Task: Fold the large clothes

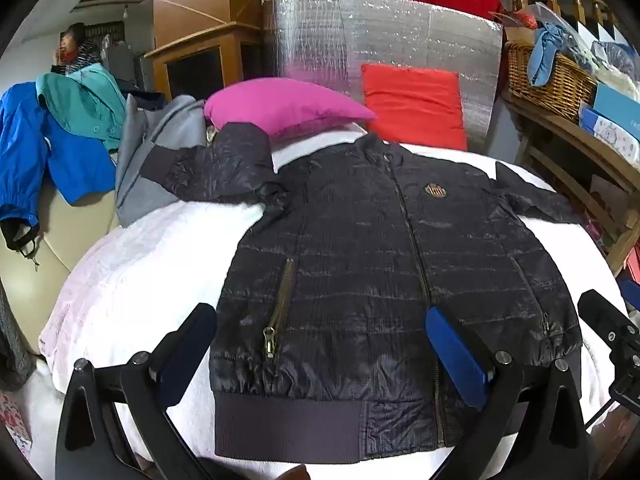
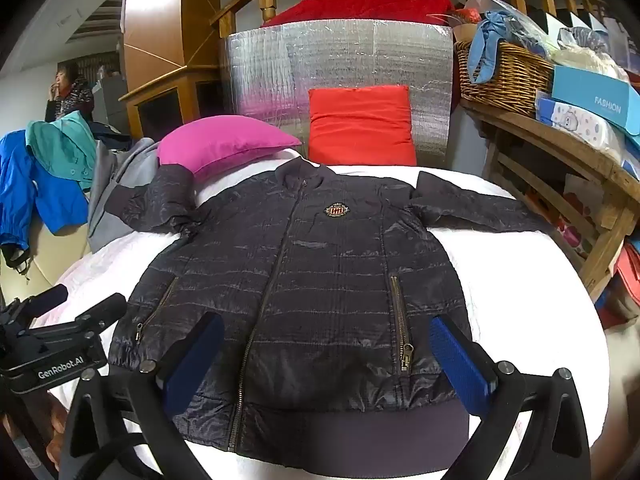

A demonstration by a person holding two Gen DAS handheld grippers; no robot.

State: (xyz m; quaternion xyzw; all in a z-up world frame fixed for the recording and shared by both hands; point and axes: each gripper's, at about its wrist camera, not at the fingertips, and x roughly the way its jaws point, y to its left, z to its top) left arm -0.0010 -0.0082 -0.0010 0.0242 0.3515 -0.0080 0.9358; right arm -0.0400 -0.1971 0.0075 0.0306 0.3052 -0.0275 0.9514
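A black quilted jacket [image 1: 360, 264] lies flat and face up on the white bedspread [image 1: 152, 264], zipped, sleeves spread to both sides; it also shows in the right wrist view [image 2: 304, 280]. Its left sleeve runs up onto a grey garment. My left gripper [image 1: 320, 320] is open, hovering over the jacket's lower left part near the hem. My right gripper [image 2: 326, 328] is open over the lower right part, above the hem. Neither touches the jacket. The left gripper [image 2: 84, 312] shows at the left in the right wrist view.
A magenta pillow [image 2: 224, 142] and a red cushion [image 2: 360, 124] lie at the bed's head against a silver foil panel [image 2: 340, 60]. Blue, teal and grey clothes [image 1: 60, 140] pile at the left. A wooden shelf with a wicker basket [image 2: 504, 76] and boxes stands right.
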